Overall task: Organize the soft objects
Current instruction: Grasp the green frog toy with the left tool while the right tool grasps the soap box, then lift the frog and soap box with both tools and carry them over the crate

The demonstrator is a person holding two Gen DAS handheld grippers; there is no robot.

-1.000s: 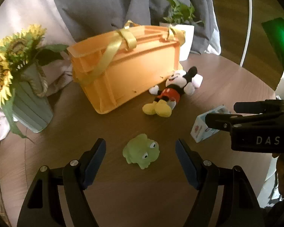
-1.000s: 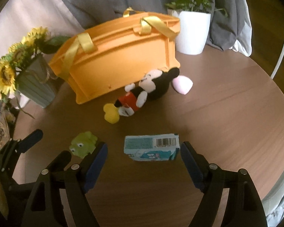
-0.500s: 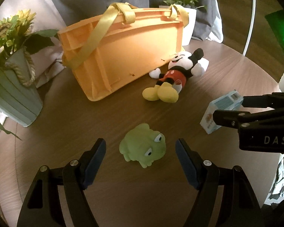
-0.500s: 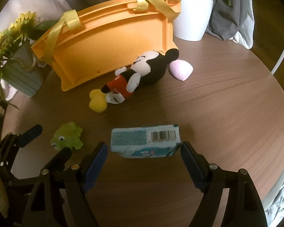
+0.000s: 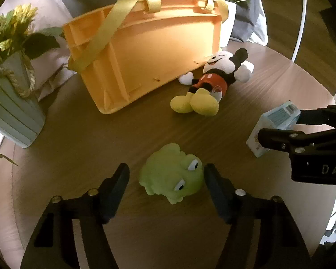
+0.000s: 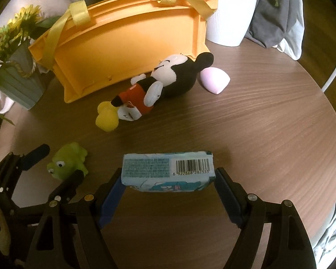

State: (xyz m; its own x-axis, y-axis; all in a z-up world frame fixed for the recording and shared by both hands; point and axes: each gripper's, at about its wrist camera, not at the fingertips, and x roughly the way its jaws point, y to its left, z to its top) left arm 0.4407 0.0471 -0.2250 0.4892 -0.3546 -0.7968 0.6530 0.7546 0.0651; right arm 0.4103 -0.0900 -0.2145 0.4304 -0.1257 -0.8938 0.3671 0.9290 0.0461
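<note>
Fingers (image 5: pixel 121 179) of the left gripper (image 5: pixel 166 177), lower than before, are closing around the green frog (image 5: pixel 171 179); right gripper (image 6: pixel 168 179) fingers stay apart, straddling the tissue pack (image 6: pixel 168 168).

This looks like a lived-in home, a sitting room or bedroom corner. A round wood-grain table (image 6: pixel 257 123) holds household odds and ends: at ten o'clock a pale ribbed vase of artificial sunflowers (image 5: pixel 9 94) with a rope tie, at one o'clock a leafy houseplant in a white ribbed pot (image 6: pixel 230 20). Grey and cream fabric (image 6: pixel 277 18), like bedding or a throw, is heaped behind the table at twelve. An orange plastic storage basket (image 5: pixel 145 51) with yellow ribbon handles sits among toys, a Mickey Mouse plush (image 6: pixel 163 80) and a green squishy frog (image 5: pixel 171 176), beside a packet of tissues (image 6: pixel 168 170). Wood flooring (image 5: pixel 324 22) shows at two o'clock.
</note>
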